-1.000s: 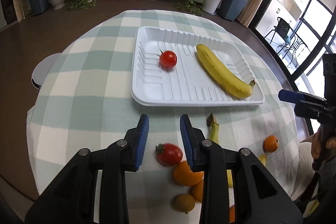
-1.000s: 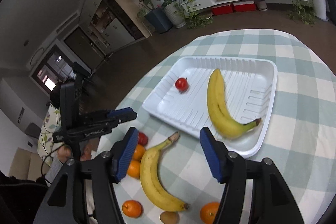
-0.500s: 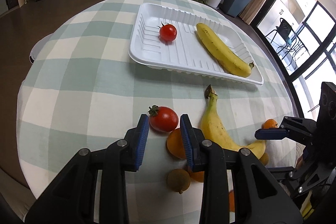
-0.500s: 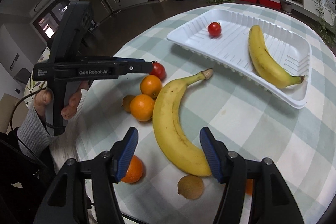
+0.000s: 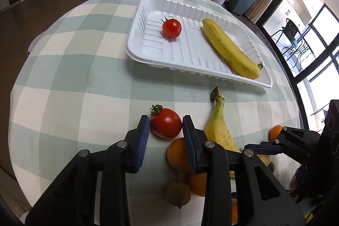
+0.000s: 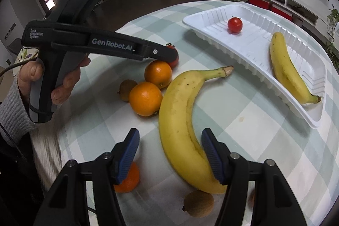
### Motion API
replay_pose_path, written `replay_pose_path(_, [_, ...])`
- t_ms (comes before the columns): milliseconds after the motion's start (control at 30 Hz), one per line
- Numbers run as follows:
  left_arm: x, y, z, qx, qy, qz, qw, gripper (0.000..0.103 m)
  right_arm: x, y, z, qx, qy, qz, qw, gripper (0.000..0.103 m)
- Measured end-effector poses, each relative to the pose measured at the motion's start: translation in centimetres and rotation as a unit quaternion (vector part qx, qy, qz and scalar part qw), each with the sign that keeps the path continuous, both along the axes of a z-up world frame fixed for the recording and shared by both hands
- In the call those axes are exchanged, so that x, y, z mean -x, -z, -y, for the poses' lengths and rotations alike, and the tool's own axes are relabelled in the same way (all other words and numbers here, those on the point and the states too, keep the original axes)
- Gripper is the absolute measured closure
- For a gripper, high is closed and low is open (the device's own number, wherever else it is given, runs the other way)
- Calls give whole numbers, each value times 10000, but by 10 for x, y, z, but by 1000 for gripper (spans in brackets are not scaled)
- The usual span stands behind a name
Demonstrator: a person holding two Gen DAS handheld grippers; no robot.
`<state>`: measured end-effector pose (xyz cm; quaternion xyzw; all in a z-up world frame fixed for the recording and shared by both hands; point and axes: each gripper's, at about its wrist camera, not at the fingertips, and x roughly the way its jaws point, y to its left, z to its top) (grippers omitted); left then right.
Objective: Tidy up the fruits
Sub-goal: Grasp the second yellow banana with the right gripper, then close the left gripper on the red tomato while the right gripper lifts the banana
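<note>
A white tray (image 5: 190, 60) holds a small tomato (image 5: 171, 27) and a banana (image 5: 231, 50). On the checked cloth a second tomato (image 5: 166, 124) sits between the blue pads of my left gripper (image 5: 165, 130), which is open around it; the pads are close on both sides. A loose banana (image 6: 182, 120) lies on the cloth, and my right gripper (image 6: 170, 154) is open with the banana's lower part between its fingers. The left gripper (image 6: 165, 53) shows in the right wrist view, over the tomato (image 6: 174, 60).
Two oranges (image 6: 146, 97) (image 6: 158, 74) and a kiwi (image 6: 126, 89) lie beside the loose banana. Another orange (image 6: 129, 180) and a kiwi (image 6: 198, 202) lie near my right fingers. The round table's edge (image 5: 21, 69) curves at left.
My left gripper has moved forward and down so the tomato now sits between its pads. My right gripper has dropped closer over the loose banana.
</note>
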<state>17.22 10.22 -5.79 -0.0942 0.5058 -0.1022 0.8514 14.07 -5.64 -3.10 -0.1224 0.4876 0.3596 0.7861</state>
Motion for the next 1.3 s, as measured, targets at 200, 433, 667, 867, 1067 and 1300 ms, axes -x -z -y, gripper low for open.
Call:
replay_pose_path(200, [-6, 7, 1, 29, -19, -36, 10000, 72, 0, 7, -12, 395, -128, 162, 9990, 38])
replay_pose_path(433, [-10, 11, 3, 49, -9, -31, 10000, 72, 3, 7, -17, 593, -100, 319, 9977, 41])
replay_pose_path(667, [-10, 12, 5, 22, 12, 22, 10000, 72, 1, 7, -16, 564, -104, 322, 9978, 41])
replay_pose_path(867, [-8, 13, 7, 59, 99, 88, 9999, 72, -2, 5, -7, 431, -60, 312, 9986, 62])
replay_pose_path(1067, [-7, 15, 6, 350, 171, 34, 9992, 73, -17, 3, 10, -257, 2, -264, 9993, 63])
replay_pose_path(1300, [-6, 16, -1, 898, 165, -67, 9958, 73, -42, 4, 47, -1754, 382, -1404, 9737, 64])
